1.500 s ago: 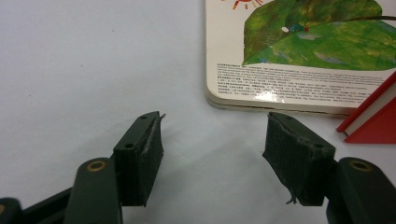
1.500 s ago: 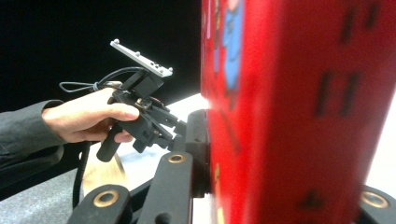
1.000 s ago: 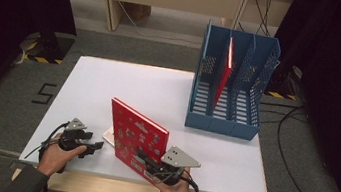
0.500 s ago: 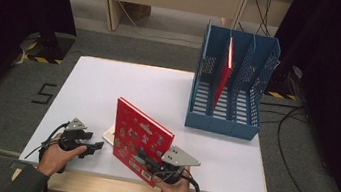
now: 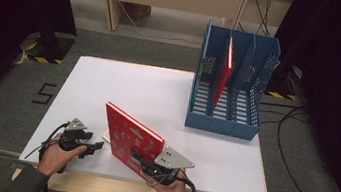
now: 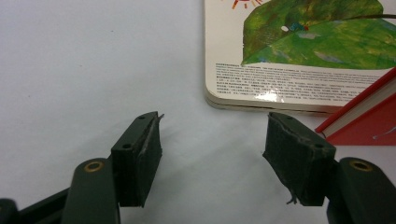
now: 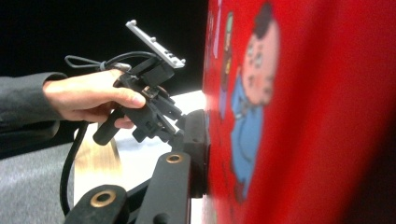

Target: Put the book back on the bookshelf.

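The blue file rack (image 5: 229, 91) stands at the table's (image 5: 149, 88) far right. Well short of it, the red book (image 5: 132, 138) is tilted up on edge, long axis slanting left-far to right-near, clamped in my right claw (image 5: 147, 159). My left claw (image 5: 93, 145), left of it, gapes half-wide beside the flat picture book (image 6: 299, 51).

We see the red book (image 7: 303, 112) blurred up close in the right gripper view, hiding one jaw. The picture book (image 6: 299, 51) runs off the top edge, its fine print too small for us to read.
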